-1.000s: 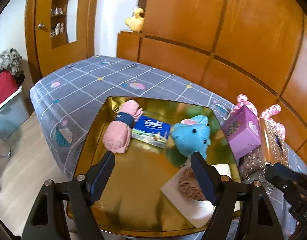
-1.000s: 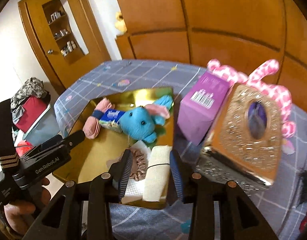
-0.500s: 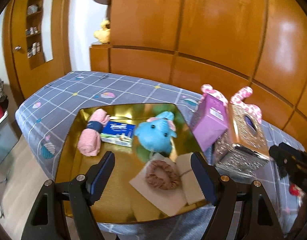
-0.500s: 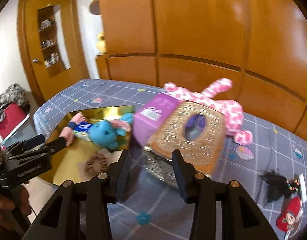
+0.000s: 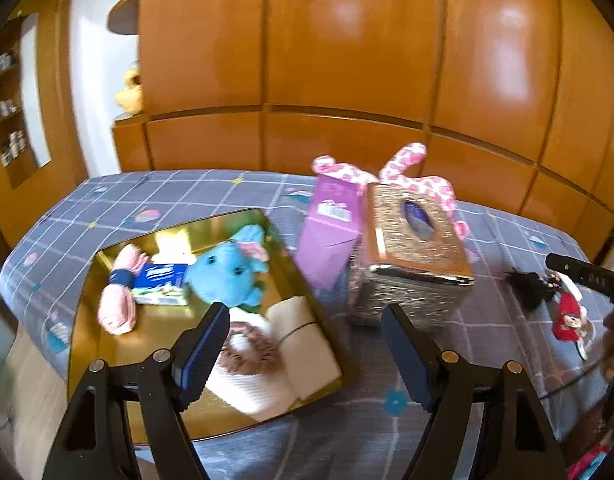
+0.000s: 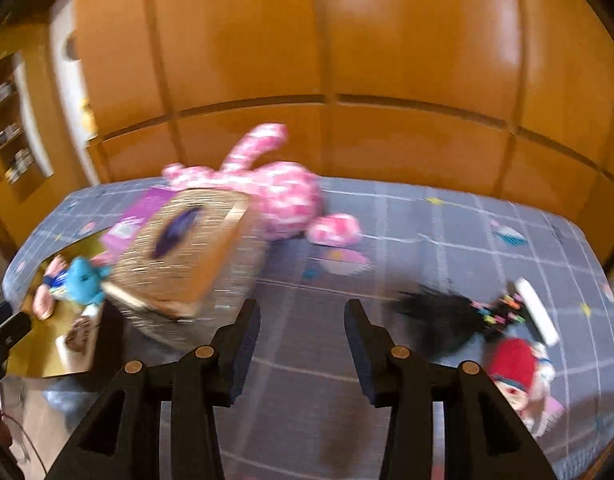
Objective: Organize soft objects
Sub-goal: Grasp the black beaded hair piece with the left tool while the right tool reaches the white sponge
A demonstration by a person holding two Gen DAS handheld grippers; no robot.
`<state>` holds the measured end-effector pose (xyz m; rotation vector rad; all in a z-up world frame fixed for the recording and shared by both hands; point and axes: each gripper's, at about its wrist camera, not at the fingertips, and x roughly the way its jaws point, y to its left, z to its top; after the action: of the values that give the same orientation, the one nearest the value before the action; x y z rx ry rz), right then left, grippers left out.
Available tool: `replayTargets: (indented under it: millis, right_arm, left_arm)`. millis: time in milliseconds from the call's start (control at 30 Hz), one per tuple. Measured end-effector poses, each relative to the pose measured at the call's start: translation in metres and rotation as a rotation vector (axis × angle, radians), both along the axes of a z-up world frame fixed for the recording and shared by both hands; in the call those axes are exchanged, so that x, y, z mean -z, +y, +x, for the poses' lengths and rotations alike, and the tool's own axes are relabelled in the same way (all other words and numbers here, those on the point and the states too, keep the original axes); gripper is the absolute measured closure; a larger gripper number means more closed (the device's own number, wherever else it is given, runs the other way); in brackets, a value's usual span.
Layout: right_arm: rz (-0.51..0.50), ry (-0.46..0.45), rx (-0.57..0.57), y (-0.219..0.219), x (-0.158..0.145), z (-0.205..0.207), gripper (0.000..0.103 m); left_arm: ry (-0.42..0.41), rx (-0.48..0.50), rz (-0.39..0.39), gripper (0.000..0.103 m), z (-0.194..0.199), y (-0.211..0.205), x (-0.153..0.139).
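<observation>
- Soft objects, left wrist view: several already lie in the shiny gold tray on the bed: a rolled pink towel, a blue plush elephant leaning against a blue tissue pack, a brown scrunchie on a folded white cloth, and a cream roll bound with a dark band.
- Same view, outside the tray: a purple carton and a glittery gold tissue box stand just beside it, with a pink spotted plush bunny behind them. The left claw hangs wide and empty above the tray's near corner.
- I judge the sorting partly done; the bunny and the small pieces on the far side are left.
- Right wrist view, blurred: the pink bunny sprawls on the grey checked bedspread, touching the gold box. To the right lie a black hairy tuft with coloured clips, a small doll with a red cap, and a white flat piece I cannot identify.
- The right claw is spread wide, holding nothing, over bare bedspread between the box and the tuft.
- The plush looks squashy and easy to pinch; the tray is hard and mirror-like.
</observation>
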<state>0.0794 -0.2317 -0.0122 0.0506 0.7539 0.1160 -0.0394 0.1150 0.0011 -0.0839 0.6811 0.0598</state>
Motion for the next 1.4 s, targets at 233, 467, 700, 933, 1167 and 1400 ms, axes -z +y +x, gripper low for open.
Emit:
replayTargets:
  millis: [233, 467, 700, 933, 1167, 1400]
  right_arm:
    - [0.087, 0.015, 0.288, -0.115, -0.003, 0.002, 0.059]
    - [0.194, 0.019, 0.589, -0.216, 0.005, -0.011, 0.059]
    - [0.319, -0.011, 0.697, -0.251, 0.026, -0.019, 0.059]
    - [0.36, -0.103, 0.704, -0.252, 0.022, -0.035, 0.058]
    - [0.407, -0.121, 0.686, -0.254, 0.023, -0.037, 0.058]
    - [0.46, -0.132, 0.675, -0.258, 0.026, -0.039, 0.058]
  left_arm:
    - [-0.017, 0.124, -0.001, 0.024, 0.008, -0.03, -0.008]
    - [0.008, 0.263, 0.004, 0.024, 0.02, -0.073, -0.008]
    - [0.037, 0.388, 0.046, 0.024, 0.034, -0.118, -0.003]
    - [0.061, 0.542, 0.109, 0.028, 0.062, -0.18, 0.009]
    - [0.108, 0.702, 0.194, 0.033, 0.103, -0.262, 0.035]
    - [0.097, 0.84, 0.278, 0.034, 0.139, -0.32, 0.055]
